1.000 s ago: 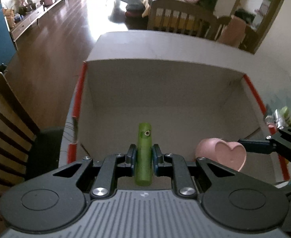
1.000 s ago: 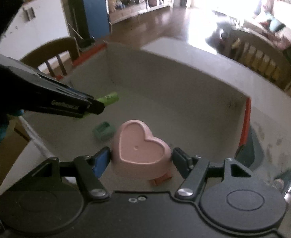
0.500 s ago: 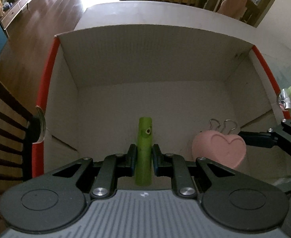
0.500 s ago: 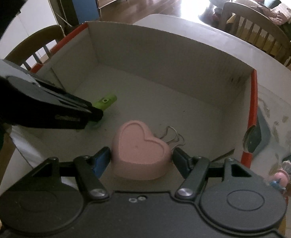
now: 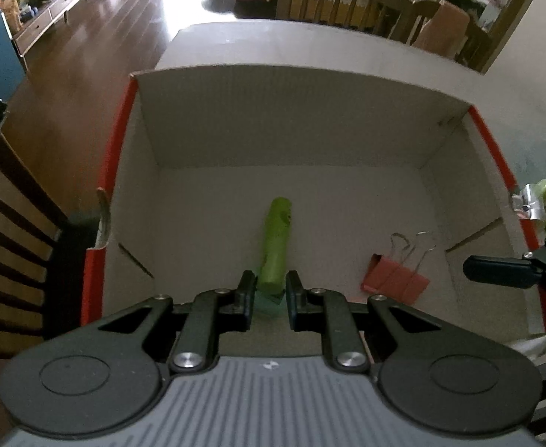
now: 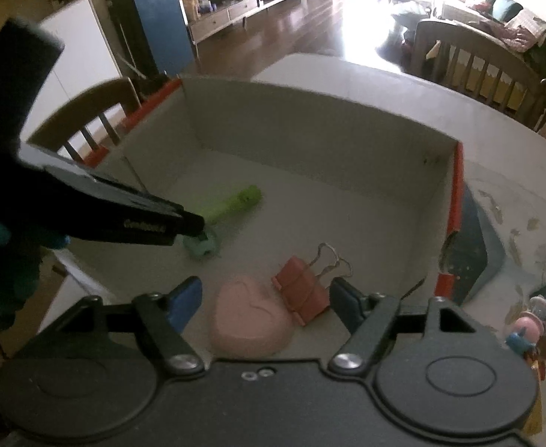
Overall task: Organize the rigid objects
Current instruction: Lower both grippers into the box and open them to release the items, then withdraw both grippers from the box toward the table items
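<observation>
A cardboard box (image 5: 302,111) with red-taped edges stands on the table; it also shows in the right wrist view (image 6: 310,126). A green stick (image 5: 276,244) lies on the box floor, its near end between the slightly parted jaws of my left gripper (image 5: 270,290). In the right wrist view the green stick (image 6: 235,203) lies beside a small green block (image 6: 202,247). My right gripper (image 6: 265,296) is open above a pink heart-shaped dish (image 6: 250,320) resting on the box floor. A pink binder clip (image 5: 396,277) lies next to it (image 6: 304,294).
Wooden chairs stand at the left (image 5: 8,231) and at the far side of the table (image 5: 340,0). Small trinkets (image 6: 533,331) and a green-capped item (image 5: 545,201) lie on the table right of the box.
Both grippers lowered into the box and opened. The pink heart dish now rests on the box floor, and the green stick lies down there too. The binder clip came into view.
</observation>
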Demonstrator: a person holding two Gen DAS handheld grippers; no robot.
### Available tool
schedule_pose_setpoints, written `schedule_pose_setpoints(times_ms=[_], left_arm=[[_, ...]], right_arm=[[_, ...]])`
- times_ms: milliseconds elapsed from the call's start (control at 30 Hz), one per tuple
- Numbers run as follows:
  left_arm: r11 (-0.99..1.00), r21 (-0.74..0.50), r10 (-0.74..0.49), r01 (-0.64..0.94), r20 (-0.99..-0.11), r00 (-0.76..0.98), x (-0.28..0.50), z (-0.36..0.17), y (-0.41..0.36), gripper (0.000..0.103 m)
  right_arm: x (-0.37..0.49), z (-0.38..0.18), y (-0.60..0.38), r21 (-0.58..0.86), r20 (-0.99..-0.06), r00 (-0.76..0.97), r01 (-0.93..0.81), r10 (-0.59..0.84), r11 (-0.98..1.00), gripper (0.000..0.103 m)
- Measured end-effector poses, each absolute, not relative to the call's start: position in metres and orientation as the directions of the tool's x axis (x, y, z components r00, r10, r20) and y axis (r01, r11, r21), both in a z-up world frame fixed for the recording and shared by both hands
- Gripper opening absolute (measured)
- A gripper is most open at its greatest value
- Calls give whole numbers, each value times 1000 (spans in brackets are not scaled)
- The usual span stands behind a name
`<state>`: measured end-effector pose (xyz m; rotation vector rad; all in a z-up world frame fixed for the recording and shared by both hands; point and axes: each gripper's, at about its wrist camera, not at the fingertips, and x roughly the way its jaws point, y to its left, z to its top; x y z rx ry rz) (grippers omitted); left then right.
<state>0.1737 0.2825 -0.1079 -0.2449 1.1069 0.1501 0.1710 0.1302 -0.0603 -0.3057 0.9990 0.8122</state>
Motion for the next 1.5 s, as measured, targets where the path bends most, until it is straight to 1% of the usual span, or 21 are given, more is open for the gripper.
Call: schedule_pose_setpoints(times_ms=[200, 433, 833, 1033, 1333, 1500], left_arm=[[958, -124, 19, -260, -873, 487, 160, -90, 281, 17], [960, -132, 29, -247, -831, 556, 137, -56, 269, 17], [968, -136, 46, -213, -736, 675, 108, -4, 232, 17], [972, -134, 46, -192, -694, 718, 96, 14, 209, 17], [972, -173, 8, -161, -659, 752, 88, 23, 167, 17], [969, -193, -11, -152, -653, 757, 88, 17, 142, 17]], right_arm=[[161, -38, 114, 150, -800, 316, -718, 510, 679, 77], [149, -12, 92, 169, -750, 356, -711, 557, 682, 77], [131, 20, 54, 190, -673, 411, -708, 615, 680, 82], [120, 33, 31, 182, -625, 453, -708, 636, 682, 88], [108, 40, -17, 199, -566, 494, -696, 660, 690, 91], [110, 32, -57, 207, -573, 520, -655, 633, 726, 91]])
